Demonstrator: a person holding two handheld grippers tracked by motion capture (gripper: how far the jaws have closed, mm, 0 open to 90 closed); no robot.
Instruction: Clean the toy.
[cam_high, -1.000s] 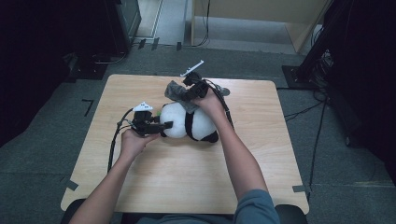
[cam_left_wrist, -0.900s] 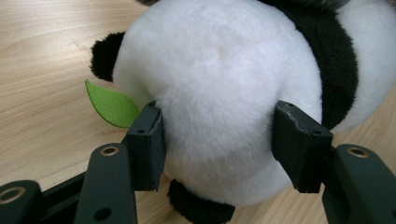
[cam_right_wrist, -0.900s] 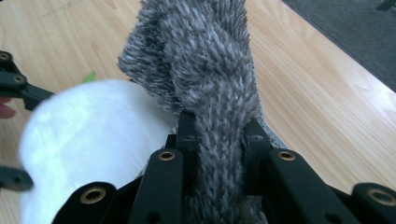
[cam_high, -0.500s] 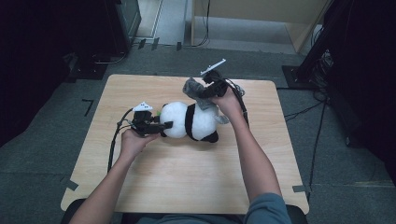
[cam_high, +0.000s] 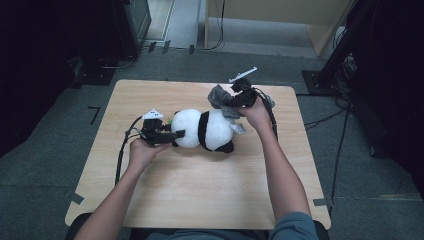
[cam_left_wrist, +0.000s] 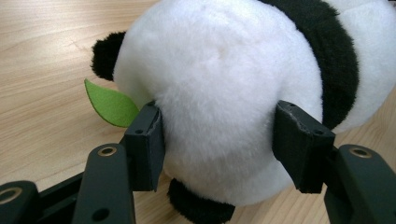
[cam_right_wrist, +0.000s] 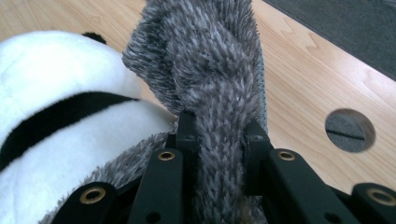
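Soft, light black-and-white plush panda (cam_high: 205, 130) compresses under left claw (cam_left_wrist: 217, 144) clamped on its head; right claw (cam_right_wrist: 217, 135) pinches grey fuzzy fabric garment (cam_right_wrist: 210, 70), best gripped bunched.

the toy panda (cam_high: 205, 130) is showing white fur with a wide black band around its middle, and its ears and feet are looking black. a little bright green leaf (cam_left_wrist: 109, 103) is sticking out beside its head. the fuzzy cloth (cam_right_wrist: 215, 79) is looking grey with lighter and darker specks mixed in. the table (cam_high: 200, 195) is showing light brown wood with thin darker lines. the jaws of both grippers are looking black, with small gold rings.
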